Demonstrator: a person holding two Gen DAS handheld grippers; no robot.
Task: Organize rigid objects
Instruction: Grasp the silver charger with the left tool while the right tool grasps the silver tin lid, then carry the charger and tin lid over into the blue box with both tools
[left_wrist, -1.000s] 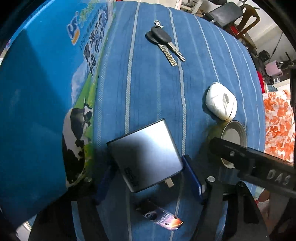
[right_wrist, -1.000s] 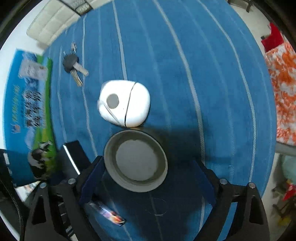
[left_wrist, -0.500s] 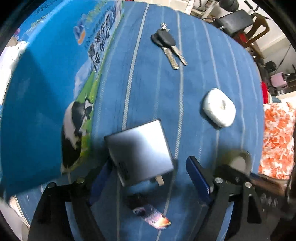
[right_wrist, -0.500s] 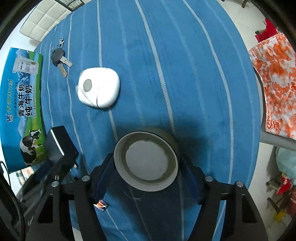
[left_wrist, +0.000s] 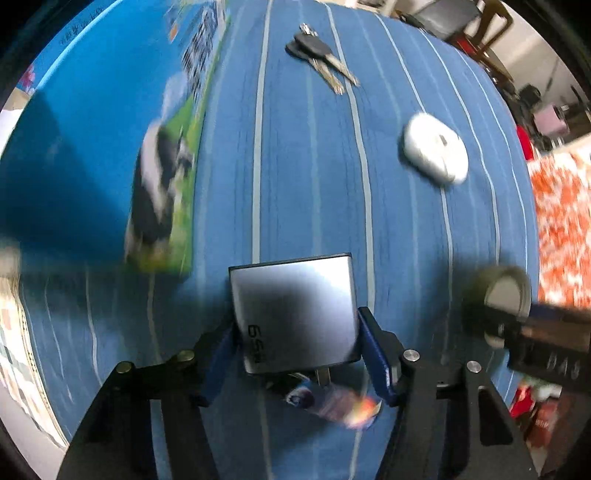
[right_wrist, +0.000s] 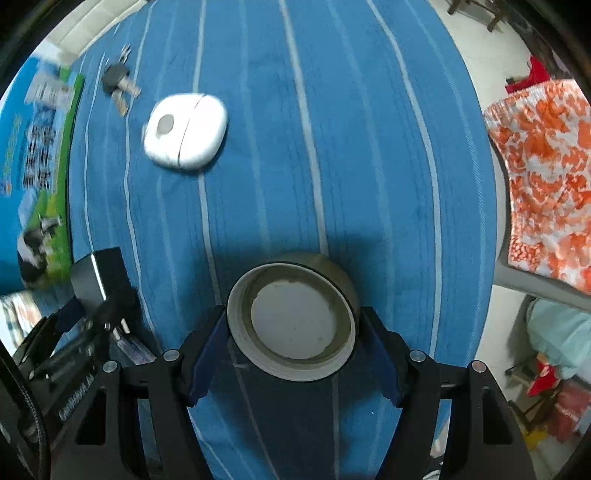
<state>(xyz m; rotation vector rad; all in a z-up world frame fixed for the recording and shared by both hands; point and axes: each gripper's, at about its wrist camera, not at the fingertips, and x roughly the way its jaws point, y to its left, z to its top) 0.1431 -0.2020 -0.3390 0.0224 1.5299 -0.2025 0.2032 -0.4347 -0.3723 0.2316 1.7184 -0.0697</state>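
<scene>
My left gripper (left_wrist: 295, 328) is shut on a silver wall charger (left_wrist: 295, 310) and holds it above the blue striped cloth (left_wrist: 303, 177). The charger also shows in the right wrist view (right_wrist: 98, 275). My right gripper (right_wrist: 291, 325) is shut on a roll of brown tape (right_wrist: 295, 325), lifted off the cloth; the tape shows blurred in the left wrist view (left_wrist: 498, 291). A white oval case (right_wrist: 184, 131) and a bunch of keys (right_wrist: 118, 83) lie on the cloth further off; they show in the left wrist view as the case (left_wrist: 436, 153) and keys (left_wrist: 319, 59).
A blue milk carton box (left_wrist: 103, 147) with a cow picture stands at the left. A small colourful card (left_wrist: 332, 402) lies on the cloth under the charger. An orange patterned cloth (right_wrist: 546, 177) hangs beyond the table's right edge.
Both grippers have closed on their objects and lifted them: the left on the charger, the right on the tape. Both views have shifted and blurred with the movement.
</scene>
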